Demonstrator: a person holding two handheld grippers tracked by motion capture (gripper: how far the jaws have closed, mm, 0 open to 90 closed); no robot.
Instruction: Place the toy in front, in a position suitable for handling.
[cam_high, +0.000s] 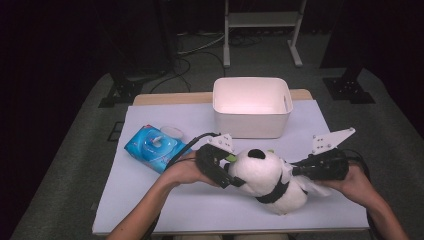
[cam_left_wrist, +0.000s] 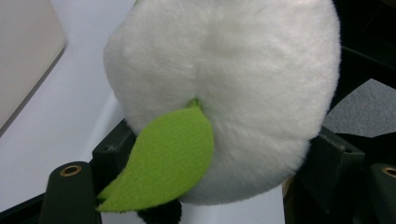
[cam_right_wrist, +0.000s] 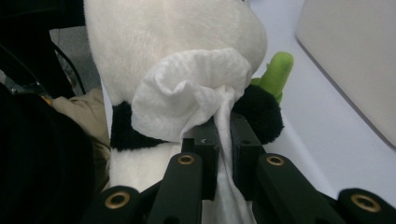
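I have the plush panda (cam_high: 265, 177) lying near the middle of the white table (cam_high: 150, 210), toward the near edge, caught between both tools. My left gripper (cam_high: 226, 172) has its jaws spread around the panda's white head, one on each side and pressing into the fur; in the left gripper view the green felt leaf (cam_left_wrist: 163, 158) hangs from the head over the near jaw. My right gripper (cam_high: 296, 171) comes in from the right, and in the right gripper view its jaws are pressed together on a white wipe (cam_right_wrist: 196, 98), which is bunched against the panda's body just above its black band. The white bin (cam_high: 251, 106) stands at the far side of the table, and the blue wipes pack (cam_high: 156, 146) lies to the left of the panda.
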